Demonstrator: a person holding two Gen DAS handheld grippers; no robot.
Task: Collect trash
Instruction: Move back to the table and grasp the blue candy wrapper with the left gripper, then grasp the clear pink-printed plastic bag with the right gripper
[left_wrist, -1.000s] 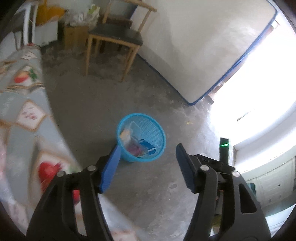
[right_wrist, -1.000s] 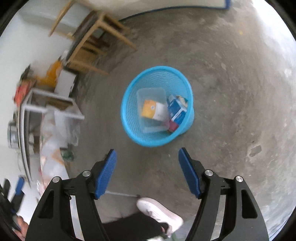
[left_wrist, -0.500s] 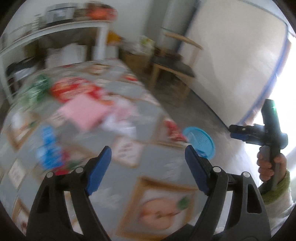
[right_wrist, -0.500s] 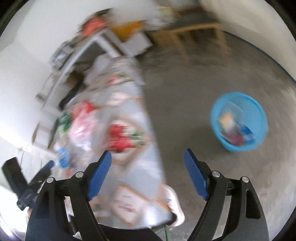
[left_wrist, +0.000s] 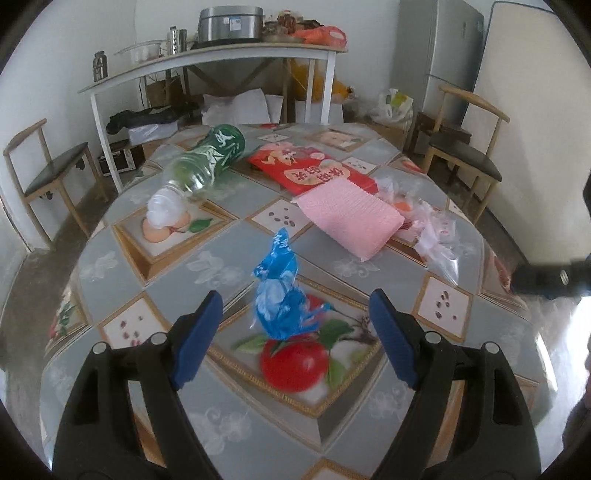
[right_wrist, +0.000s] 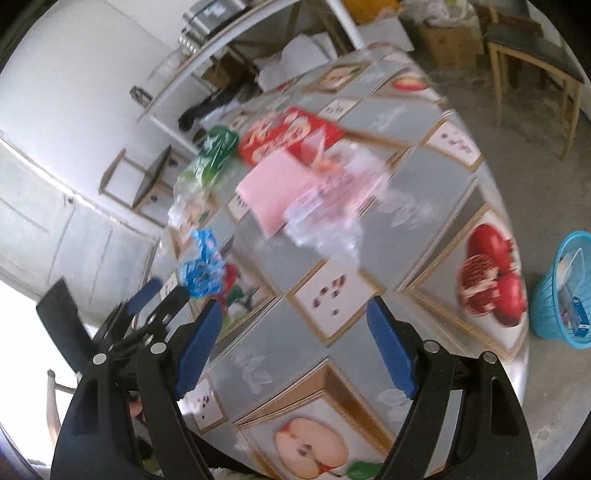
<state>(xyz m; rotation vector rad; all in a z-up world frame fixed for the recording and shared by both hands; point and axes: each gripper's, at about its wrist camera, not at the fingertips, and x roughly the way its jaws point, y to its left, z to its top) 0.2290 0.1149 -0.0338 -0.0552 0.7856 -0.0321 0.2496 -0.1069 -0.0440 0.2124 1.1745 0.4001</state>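
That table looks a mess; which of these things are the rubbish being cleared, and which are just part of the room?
Belongs to the job:
- blue wrapper
- plastic bottle lying on its side
- red packet
- clear plastic bags
- blue bin on the floor

Just lying about:
- wooden chair
- white shelf table
- metal pot
- pink cloth, possibly

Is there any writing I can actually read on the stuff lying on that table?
Red packet: large white Chinese characters, too distorted to read.
Green bottle: a white brush-style character on its label, not legible.
Blue wrapper: white print, too crumpled to read.
Steel cooker on the shelf: a small sticker, too small to read.
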